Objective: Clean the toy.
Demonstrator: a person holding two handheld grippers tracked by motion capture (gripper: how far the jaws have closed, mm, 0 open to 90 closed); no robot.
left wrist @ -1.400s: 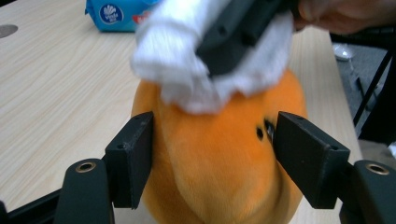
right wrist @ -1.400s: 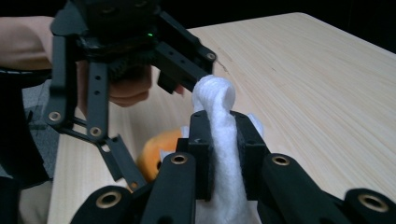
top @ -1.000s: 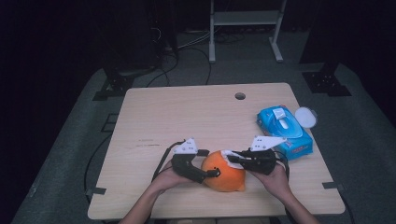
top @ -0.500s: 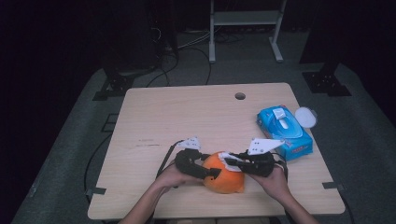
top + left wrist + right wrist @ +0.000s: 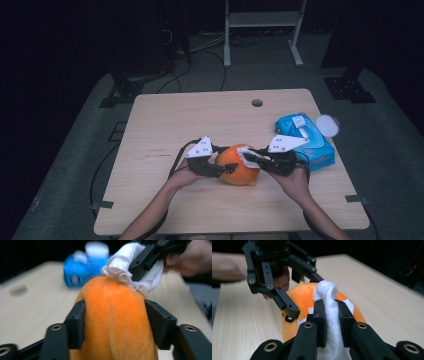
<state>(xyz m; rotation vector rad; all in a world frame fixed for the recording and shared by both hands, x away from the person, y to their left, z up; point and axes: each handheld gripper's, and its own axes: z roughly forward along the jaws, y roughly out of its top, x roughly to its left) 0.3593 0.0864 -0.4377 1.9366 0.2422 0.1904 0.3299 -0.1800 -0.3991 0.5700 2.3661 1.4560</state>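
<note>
blue pack (image 5: 81, 271): blurred | plush (image 5: 115, 322): base cut off by frame edge

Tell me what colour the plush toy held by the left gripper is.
Orange; the toy shows best in the left gripper view.

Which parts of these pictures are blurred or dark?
High view: the surroundings are nearly black and the table is lit. Left gripper view: the orange plush toy is sharp, the blue wipes pack soft. Right gripper view: the white wipe is sharp, the background dark.
</note>
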